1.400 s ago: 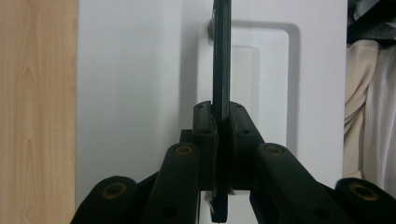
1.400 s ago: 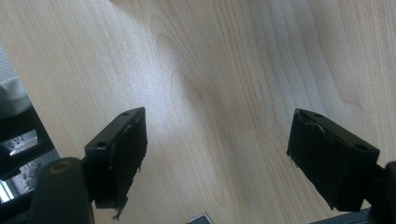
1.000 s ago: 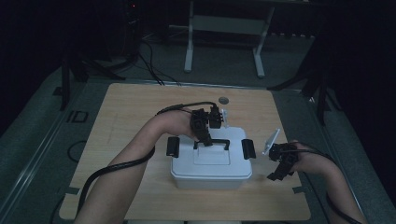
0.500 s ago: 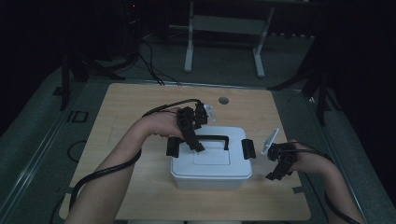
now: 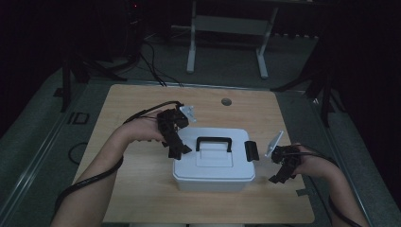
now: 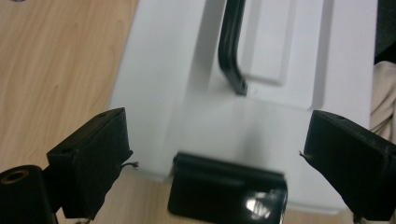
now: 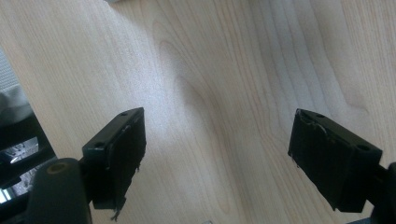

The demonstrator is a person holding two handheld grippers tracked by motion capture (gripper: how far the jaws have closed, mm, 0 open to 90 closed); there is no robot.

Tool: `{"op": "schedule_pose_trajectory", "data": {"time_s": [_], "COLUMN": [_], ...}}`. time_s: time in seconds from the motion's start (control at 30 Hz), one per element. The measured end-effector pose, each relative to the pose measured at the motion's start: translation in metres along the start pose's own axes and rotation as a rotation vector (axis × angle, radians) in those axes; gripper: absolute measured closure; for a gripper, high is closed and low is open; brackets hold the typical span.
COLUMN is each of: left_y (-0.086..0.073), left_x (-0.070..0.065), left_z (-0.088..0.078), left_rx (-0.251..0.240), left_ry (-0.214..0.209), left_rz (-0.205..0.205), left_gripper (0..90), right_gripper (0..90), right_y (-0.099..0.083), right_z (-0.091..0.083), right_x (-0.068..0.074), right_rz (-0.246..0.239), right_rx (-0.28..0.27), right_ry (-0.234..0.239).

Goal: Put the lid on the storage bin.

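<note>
Jaws of the left gripper (image 5: 176, 147) have just been opening and let go of the handle (image 5: 213, 141), now flat. They moved to the left latch (image 6: 227, 196) of the white box (image 5: 213, 166) mid-bench. Right gripper (image 5: 280, 174) waits open, so unlatching looks next.

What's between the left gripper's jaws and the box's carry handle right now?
In the left gripper view, the left gripper has open jaws straddling the black side latch; beyond it only bare white lid runs up to the handle.
</note>
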State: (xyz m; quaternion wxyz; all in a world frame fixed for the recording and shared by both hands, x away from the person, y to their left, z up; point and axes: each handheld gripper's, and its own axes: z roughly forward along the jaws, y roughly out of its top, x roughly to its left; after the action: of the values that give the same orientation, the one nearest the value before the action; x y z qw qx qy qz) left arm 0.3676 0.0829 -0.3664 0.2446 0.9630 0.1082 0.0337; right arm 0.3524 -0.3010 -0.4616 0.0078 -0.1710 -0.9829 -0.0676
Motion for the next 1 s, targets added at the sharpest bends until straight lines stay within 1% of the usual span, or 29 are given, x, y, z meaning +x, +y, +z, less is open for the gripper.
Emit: {"op": "schedule_pose_trajectory", "data": {"time_s": [0.13,0.2,0.3,0.4,0.43,0.5,0.63,0.8,0.83,0.93,1.0], "left_y": [-0.011,-0.017,-0.029,-0.043,-0.048,-0.058,-0.076,-0.101,-0.106,-0.120,-0.130], "left_x": [-0.002,-0.002,-0.003,-0.002,-0.002,-0.001,-0.001,-0.001,0.000,0.000,0.000], "left_z": [-0.005,-0.008,-0.011,-0.013,-0.014,-0.014,-0.015,-0.018,-0.018,-0.017,-0.016], "left_rx": [-0.024,-0.023,-0.040,-0.058,-0.063,-0.063,-0.073,-0.115,-0.120,-0.139,-0.152], "left_ry": [0.010,0.018,0.024,0.029,0.028,0.041,0.043,0.057,0.054,0.070,0.070], "left_rz": [-0.008,-0.009,-0.019,-0.040,-0.054,-0.069,-0.089,-0.129,-0.142,-0.165,-0.179], "left_gripper": [7.1,7.1,7.1,7.1,7.1,7.1,7.1,7.1,7.1,7.1,7.1], "right_gripper": [18.4,18.4,18.4,18.4,18.4,18.3,18.3,18.4,18.4,18.4,18.4], "right_y": [0.000,-0.001,-0.003,-0.005,-0.005,-0.007,-0.010,-0.013,-0.014,-0.017,-0.018], "right_z": [0.000,0.001,0.002,0.003,0.003,0.004,0.006,0.008,0.009,0.011,0.012], "right_x": [0.000,0.000,0.000,0.000,0.000,0.000,-0.001,-0.001,-0.001,-0.002,-0.002], "right_rz": [0.003,0.007,0.010,0.011,0.014,0.018,0.027,0.046,0.046,0.065,0.072], "right_rx": [-0.007,-0.013,-0.020,-0.027,-0.028,-0.036,-0.048,-0.077,-0.084,-0.102,-0.117], "right_ry": [0.001,0.000,0.001,0.002,0.002,0.002,0.000,-0.007,-0.011,-0.023,-0.030]}}
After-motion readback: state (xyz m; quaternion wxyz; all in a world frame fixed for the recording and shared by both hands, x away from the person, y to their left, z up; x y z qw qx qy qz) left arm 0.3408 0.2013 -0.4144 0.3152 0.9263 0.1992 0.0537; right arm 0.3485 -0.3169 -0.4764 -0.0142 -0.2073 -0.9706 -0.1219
